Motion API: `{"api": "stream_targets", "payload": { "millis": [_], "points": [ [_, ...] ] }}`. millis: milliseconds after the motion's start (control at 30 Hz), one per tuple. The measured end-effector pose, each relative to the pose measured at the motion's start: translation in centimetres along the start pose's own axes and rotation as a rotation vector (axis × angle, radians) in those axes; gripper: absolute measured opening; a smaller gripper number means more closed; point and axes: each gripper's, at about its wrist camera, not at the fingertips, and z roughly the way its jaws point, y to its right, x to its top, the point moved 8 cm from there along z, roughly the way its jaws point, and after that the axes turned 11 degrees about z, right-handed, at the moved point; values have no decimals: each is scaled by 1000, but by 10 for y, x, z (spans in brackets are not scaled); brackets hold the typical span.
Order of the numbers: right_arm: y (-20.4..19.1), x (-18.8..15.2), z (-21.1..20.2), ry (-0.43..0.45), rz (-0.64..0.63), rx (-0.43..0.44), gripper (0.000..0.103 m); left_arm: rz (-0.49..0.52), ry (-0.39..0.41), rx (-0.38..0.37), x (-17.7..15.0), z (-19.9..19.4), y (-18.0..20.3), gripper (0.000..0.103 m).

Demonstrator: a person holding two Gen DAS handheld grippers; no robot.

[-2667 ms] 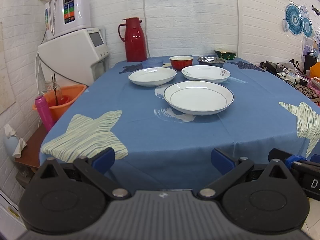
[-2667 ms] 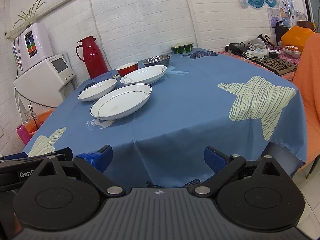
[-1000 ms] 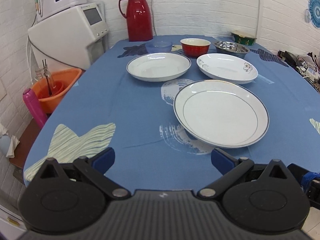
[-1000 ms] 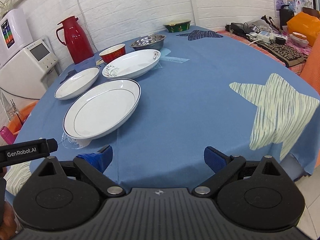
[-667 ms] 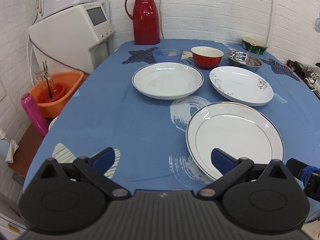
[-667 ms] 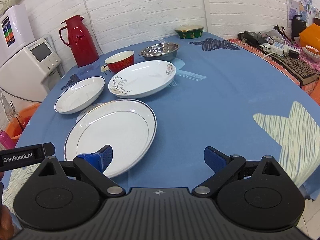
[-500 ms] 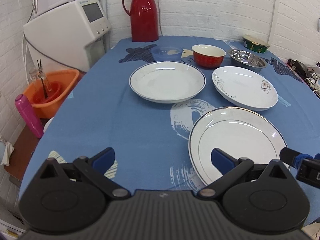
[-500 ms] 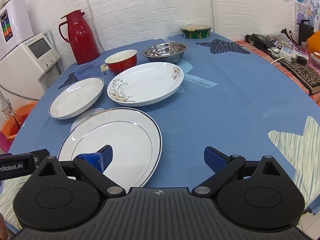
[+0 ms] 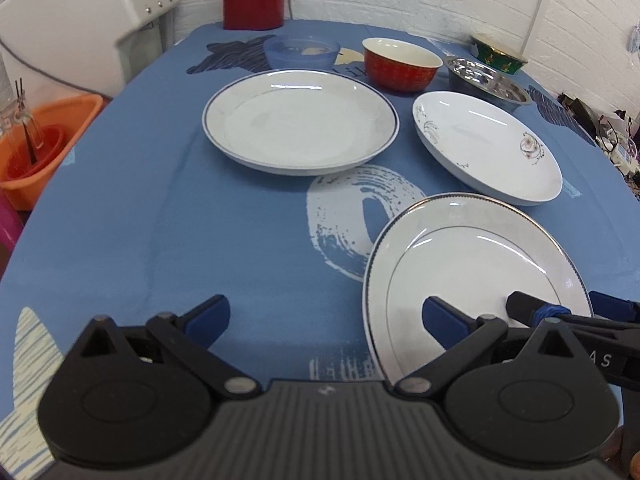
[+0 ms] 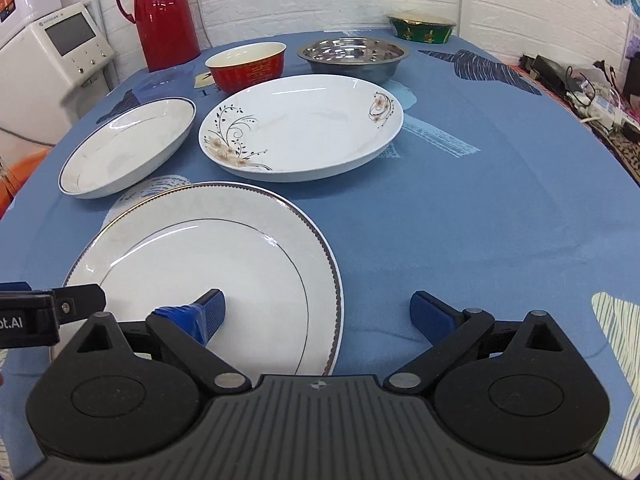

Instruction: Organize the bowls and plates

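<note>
Nearest plate (image 10: 208, 264): lay flat on the blue tablecloth (image 10: 460, 208) at the near edge, in front of the floral plate (image 10: 304, 128) and the blue-rimmed plate (image 9: 300, 124).
Left gripper (image 9: 324, 316): jaws spread, holding nothing, one fingertip over that plate's near rim.
Right gripper (image 10: 316, 310): jaws spread wide, empty, straddling its right rim.
Handling: probably glazed ceramic, so stiff, slick, breakable, fairly heavy.
Hold: the raised rim looked best, one finger above and one below.
</note>
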Motion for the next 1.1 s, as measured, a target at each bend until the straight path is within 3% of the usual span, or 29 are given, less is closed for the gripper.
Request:
{"api": "stream_targets", "payload": {
  "millis": [167,400,667,767,800,833,867,1000,1100],
  "points": [
    [5,-5,-5,54,-54,63,88,33,-35,11,-5,12,4,102],
    [-1,-1,-2,23,-101,95,88,57,-45,-11,-3,14,10,102],
    [-23,-12,-7,-19,-235,223,82,86,-27,-41,-4,12,17,98],
    [-28,-12,-7,-10,-244,237,78,108,15,-71,-3,5,26,75],
    [-28,-11,-8,-5,-243,235,77,123,27,-82,-1,2,30,60],
    [-26,-10,-8,-2,-236,231,73,135,33,-99,0,1,34,51],
    [-25,-9,-8,-1,-230,229,69,136,33,-97,1,1,35,51],
    [-25,-9,-10,-2,-209,205,67,100,35,-137,3,2,34,31],
    [-30,-10,-14,6,-200,178,67,86,27,-141,1,-1,32,31]
  ]
}}
